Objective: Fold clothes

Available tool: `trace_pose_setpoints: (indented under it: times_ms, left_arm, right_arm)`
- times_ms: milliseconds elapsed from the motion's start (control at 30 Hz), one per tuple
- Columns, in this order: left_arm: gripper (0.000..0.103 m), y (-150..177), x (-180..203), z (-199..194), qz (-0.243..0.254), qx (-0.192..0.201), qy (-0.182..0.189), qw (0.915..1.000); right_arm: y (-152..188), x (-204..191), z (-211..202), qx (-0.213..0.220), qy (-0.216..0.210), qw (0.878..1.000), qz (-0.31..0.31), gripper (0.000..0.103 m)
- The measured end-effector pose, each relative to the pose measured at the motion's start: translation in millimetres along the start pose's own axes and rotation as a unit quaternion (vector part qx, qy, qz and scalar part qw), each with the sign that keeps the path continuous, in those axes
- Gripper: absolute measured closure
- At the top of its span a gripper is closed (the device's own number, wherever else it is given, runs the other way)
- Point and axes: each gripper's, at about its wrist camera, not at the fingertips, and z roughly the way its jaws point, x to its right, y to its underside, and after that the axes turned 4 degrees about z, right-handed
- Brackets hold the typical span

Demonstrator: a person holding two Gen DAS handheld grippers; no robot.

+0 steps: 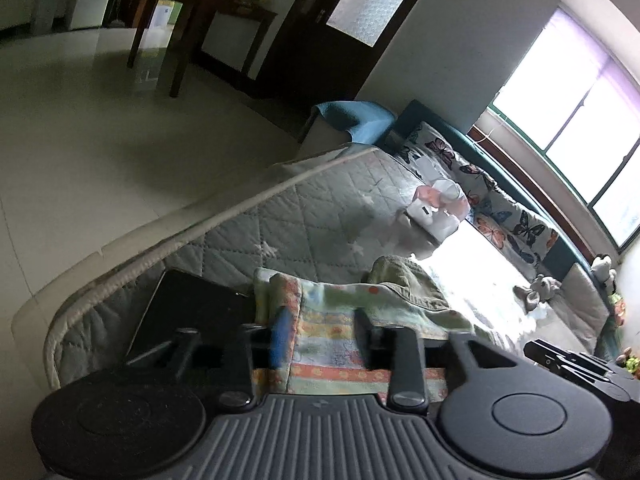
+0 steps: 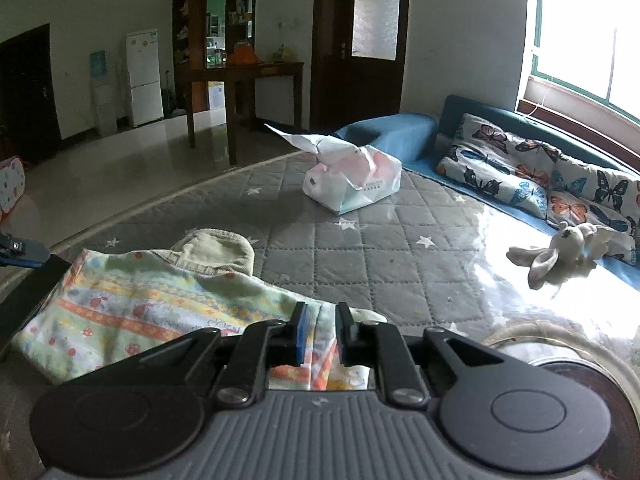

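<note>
A small garment (image 1: 332, 336) printed with pastel stripes and dots lies crumpled on the grey quilted mattress (image 1: 312, 216), its olive ribbed end (image 2: 216, 248) pointing away from me. My left gripper (image 1: 320, 320) is open just above the cloth, one finger on either side of a flat stretch of it. At the garment's (image 2: 140, 304) near right edge, my right gripper (image 2: 322, 316) has its jaws a little apart, and a raised fold of the cloth stands loosely between them. The right gripper (image 1: 572, 360) also shows at the right of the left wrist view.
A dark flat board (image 1: 188, 312) lies at the mattress corner under the garment's left side. Farther up the mattress (image 2: 380, 248) are a white plastic pack (image 2: 352, 180), a plush rabbit (image 2: 560, 248) and butterfly pillows (image 2: 520, 172). Left of the bed is tiled floor (image 1: 100, 140).
</note>
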Motion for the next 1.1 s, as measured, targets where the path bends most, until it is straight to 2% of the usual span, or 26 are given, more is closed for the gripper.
trace_pose_setpoints:
  times_ms: [333, 500, 700, 833, 1100]
  left_arm:
    - [0.040, 13.4, 24.7, 9.3, 0.029, -0.022, 0.011, 0.9993]
    - [0.025, 24.8, 41.9, 12.1, 0.065, -0.028, 0.004, 0.9975]
    - [0.009, 37.1, 59.1, 12.2, 0.107, -0.021, -0.011, 0.9940]
    - [0.003, 44.4, 67.0, 10.4, 0.132, -0.012, -0.026, 0.9909]
    - [0.000, 51.7, 74.0, 8.8, 0.146, -0.009, -0.039, 0.9885]
  right_arm:
    - [17.3, -6.4, -9.6, -0.020, -0.023, 1.000, -0.004, 0.056]
    - [28.7, -13.8, -13.8, -0.028, -0.039, 0.999, -0.008, 0.046]
    - [42.6, -21.3, -20.1, -0.031, -0.050, 0.998, -0.004, 0.028]
    - [48.7, -22.9, -24.4, -0.029, -0.055, 0.998, 0.006, 0.018]
    - [59.5, -28.8, -30.8, -0.031, -0.062, 0.998, 0.010, 0.012]
